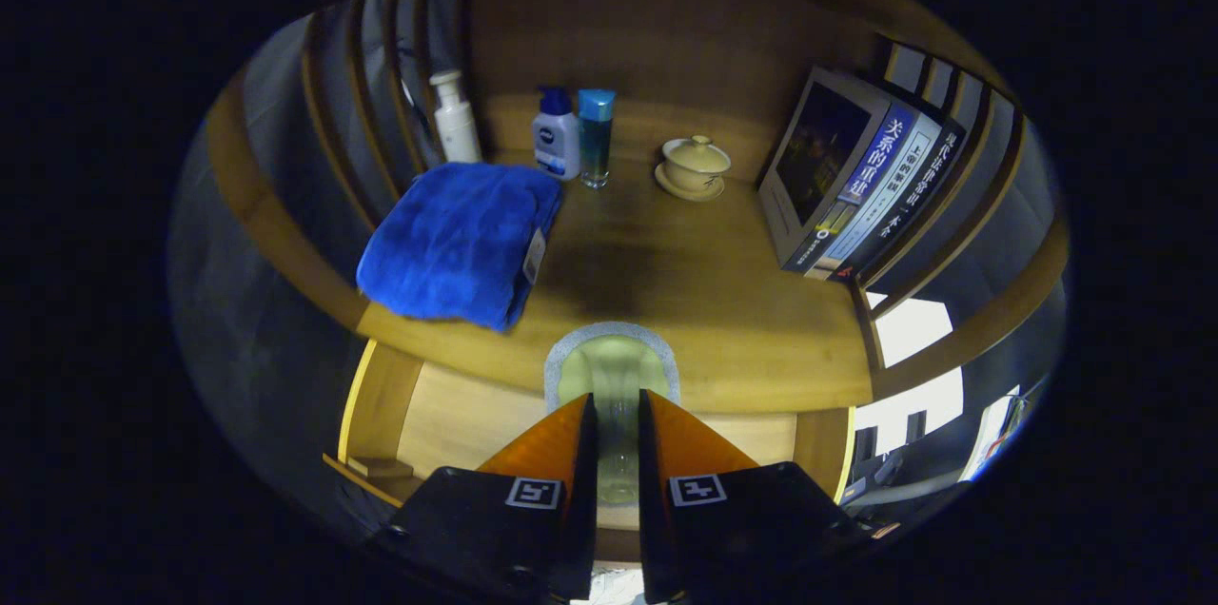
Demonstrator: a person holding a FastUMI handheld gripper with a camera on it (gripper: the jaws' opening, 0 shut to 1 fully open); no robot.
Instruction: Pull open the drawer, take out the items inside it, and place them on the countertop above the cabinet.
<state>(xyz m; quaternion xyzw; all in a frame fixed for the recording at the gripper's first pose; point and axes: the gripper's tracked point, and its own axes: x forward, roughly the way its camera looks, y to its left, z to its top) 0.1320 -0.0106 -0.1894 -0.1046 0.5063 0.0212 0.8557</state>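
- Hand-held gripper (617,415), bottom centre of frame: fingers close together, clamped on a clear glass (614,377) with a pale rim; glass body shows through the narrow gap between them.
- Each finger carries a square black-and-white marker tag near its base.
- Glass sits over the front edge of the desk (723,301), above the open drawer (457,419).
- Drawer is pulled out below the desk edge, lower left to lower centre; pale wood floor visible, a small wooden block in its lower-left corner.
- Folded blue towel (457,239), left of centre on the desk, one corner hanging over the front edge; small white tag on its right side, text too small to read.
- Back of desk, upper centre: white pump bottle (455,118), white bottle with blue cap and blue label (556,134) (label not readable with certainty), and a clear blue-capped bottle (596,137) just beside it.
- Cream lidded cup on saucer (694,166), right of the bottles, apart from them.
- Leaning books (856,177), upper right; spines carry Chinese characters, one large blue spine, too distorted to transcribe reliably.
- Wooden slats run along both sides of the desk.
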